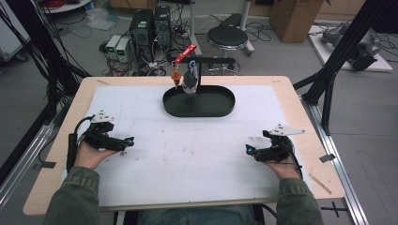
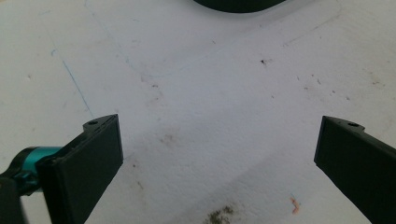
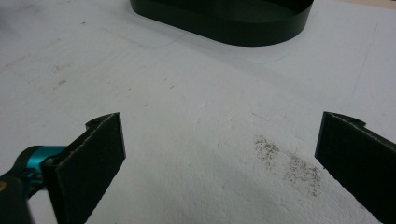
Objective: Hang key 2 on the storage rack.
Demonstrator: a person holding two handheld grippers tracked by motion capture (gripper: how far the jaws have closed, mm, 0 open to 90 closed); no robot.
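Two grippers: both rest on the white mat, jaws spread wide, nothing between them.
High view, layout: left gripper (image 1: pixel 123 142) at 8 o'clock of the table, right gripper (image 1: pixel 254 151) at 4 o'clock; black oval tray (image 1: pixel 199 109) at 12 o'clock, well apart from both.
High view, hanging things: a stand (image 1: pixel 206 61) rises from the tray's far side; a red tag (image 1: pixel 185 54), a small orange charm (image 1: pixel 176 77) and a pale keyring piece (image 1: pixel 190 79) hang off its crossbar above the tray's left half.
High view, risk: likely target is those hanging items; they dangle freely, so a jaw coming in too quick could set them swinging and the pinch would miss. A knock on the thin crossbar could tip the stand.
Left gripper view: left gripper (image 2: pixel 219 140) wide open over bare stained mat (image 2: pixel 196 93); tray rim (image 2: pixel 238 5) at 12 o'clock, far off.
Left gripper view, risk: long reach ahead, could clip the rim on the way in.
Right gripper view: right gripper (image 3: pixel 219 140) wide open; tray wall (image 3: pixel 233 28) at 12 o'clock, far off; dark crumbs (image 3: pixel 289 163) near the 3 o'clock jaw.
Right gripper view, risk: both arms converging on one small stand could collide.
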